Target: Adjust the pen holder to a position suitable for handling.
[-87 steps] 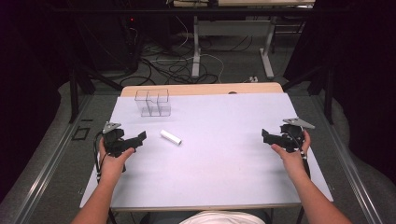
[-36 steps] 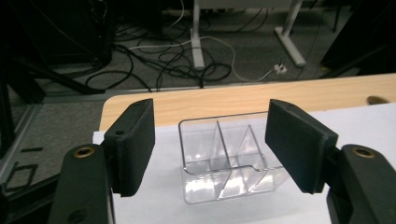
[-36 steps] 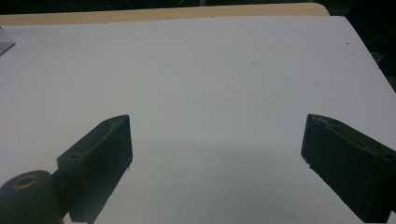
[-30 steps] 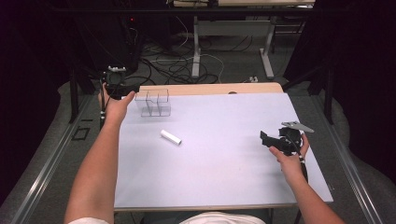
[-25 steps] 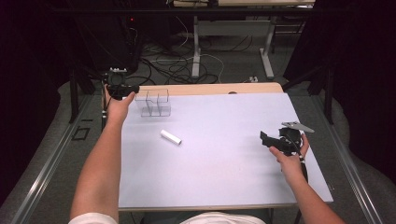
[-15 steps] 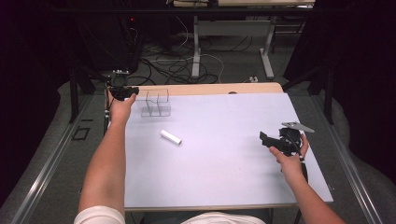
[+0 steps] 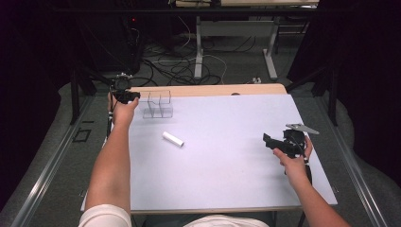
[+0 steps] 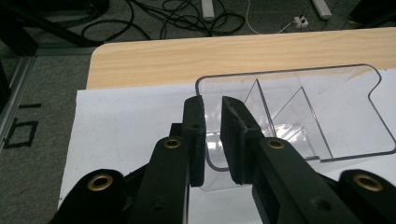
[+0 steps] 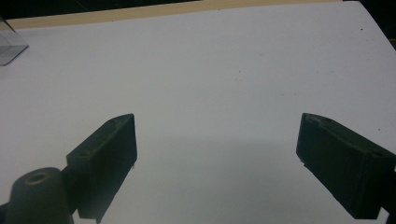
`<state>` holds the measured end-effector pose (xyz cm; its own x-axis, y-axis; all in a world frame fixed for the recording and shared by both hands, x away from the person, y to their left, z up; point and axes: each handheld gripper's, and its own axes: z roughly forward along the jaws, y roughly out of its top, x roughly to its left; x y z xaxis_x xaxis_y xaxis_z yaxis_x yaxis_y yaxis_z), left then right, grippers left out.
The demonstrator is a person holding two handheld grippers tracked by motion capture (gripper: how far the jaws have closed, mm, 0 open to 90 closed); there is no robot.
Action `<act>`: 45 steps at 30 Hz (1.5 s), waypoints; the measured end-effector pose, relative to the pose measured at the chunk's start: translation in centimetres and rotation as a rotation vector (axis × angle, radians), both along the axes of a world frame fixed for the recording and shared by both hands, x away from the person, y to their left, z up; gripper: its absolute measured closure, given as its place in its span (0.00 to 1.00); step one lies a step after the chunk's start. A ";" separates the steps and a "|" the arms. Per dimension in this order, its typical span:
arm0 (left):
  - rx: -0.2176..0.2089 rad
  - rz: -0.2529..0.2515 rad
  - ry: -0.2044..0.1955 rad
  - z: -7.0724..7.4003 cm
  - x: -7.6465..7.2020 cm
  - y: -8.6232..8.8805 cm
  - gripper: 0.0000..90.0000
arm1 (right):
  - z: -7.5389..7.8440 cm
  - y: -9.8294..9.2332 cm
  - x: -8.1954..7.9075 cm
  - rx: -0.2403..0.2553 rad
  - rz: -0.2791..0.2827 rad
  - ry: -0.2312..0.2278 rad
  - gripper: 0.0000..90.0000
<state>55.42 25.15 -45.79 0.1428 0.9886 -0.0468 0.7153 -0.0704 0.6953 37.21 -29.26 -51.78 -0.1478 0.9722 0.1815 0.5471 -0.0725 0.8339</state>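
My left gripper sits at the far left corner of the table, right at the near wall of the clear plastic organizer. Its jaws have just been closing, and in the left gripper view they stand close together with the thin transparent wall of the box between them; whether the pads already press on that wall I cannot tell, since a narrow gap shows between the two black jaws. The organizer is upright on the white sheet, next to the bare wooden strip along the far edge, and slanted clear dividers split its inside into compartments. In the high view my left gripper is just to the left of the organizer, with my forearm stretched out along the left side of the table. A small white cylinder lies on its side on the sheet, nearer to me than the organizer and apart from it, untouched. My right gripper is held low over the right part of the table, well away from both things; its jaws stand wide apart with nothing between them, and in the right gripper view my right gripper looks across plain white surface.
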 end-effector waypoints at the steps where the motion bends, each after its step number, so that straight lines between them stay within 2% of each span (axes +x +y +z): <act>1: 0.002 0.005 0.001 -0.1 0.0 0.0 0.90 | 0.0 0.0 0.0 0.000 0.001 0.000 0.13; 5: -0.009 0.025 0.011 -0.3 0.1 0.0 0.90 | 0.0 0.0 0.0 0.001 0.004 0.004 0.13; 6: 0.009 0.025 0.013 -0.4 0.1 0.0 0.90 | 0.0 0.0 0.0 -0.001 0.001 0.008 0.13; 10: 0.008 0.026 0.036 -0.7 0.2 0.0 0.94 | -0.1 0.1 0.0 0.006 0.001 0.005 0.13; 11: -0.002 0.037 0.035 -0.8 0.2 -0.2 0.94 | -0.1 0.0 0.0 0.002 0.004 0.003 0.13; 15: 0.043 0.067 0.039 -1.0 0.1 -0.9 0.98 | -0.1 0.1 0.0 0.004 0.005 0.010 0.13; 18: 0.039 0.081 0.044 -0.9 0.1 -1.0 0.99 | -0.2 0.1 0.0 -0.005 0.012 0.007 0.13; 19: 0.029 0.094 0.030 -1.0 0.0 -1.1 0.99 | -0.2 0.1 0.0 -0.002 0.011 0.010 0.13; 23: -0.005 0.111 0.017 -1.2 -0.2 -0.9 0.99 | -0.3 0.3 0.0 0.002 0.007 0.014 0.13; 28: -0.004 0.124 0.014 -1.2 -0.2 -1.0 1.00 | -0.4 0.2 0.0 -0.001 0.012 0.016 0.14; 31: -0.027 0.135 0.024 -1.1 -0.2 -0.9 1.00 | -0.4 0.3 0.0 -0.004 0.011 0.016 0.14; 35: -0.031 0.149 0.028 -1.1 -0.3 -1.2 1.00 | -0.5 0.3 0.1 -0.003 0.012 0.023 0.14; 38: -0.029 0.160 0.018 -1.1 -0.5 -1.6 1.00 | -0.6 0.4 0.1 -0.002 0.009 0.024 0.14; 40: -0.033 0.151 0.033 -1.0 -0.6 -1.8 1.00 | -0.6 0.4 0.1 -0.003 0.013 0.025 0.14; 45: -0.042 0.135 0.037 -0.9 -1.3 -3.1 1.00 | -0.7 0.5 0.2 -0.010 0.021 0.025 0.14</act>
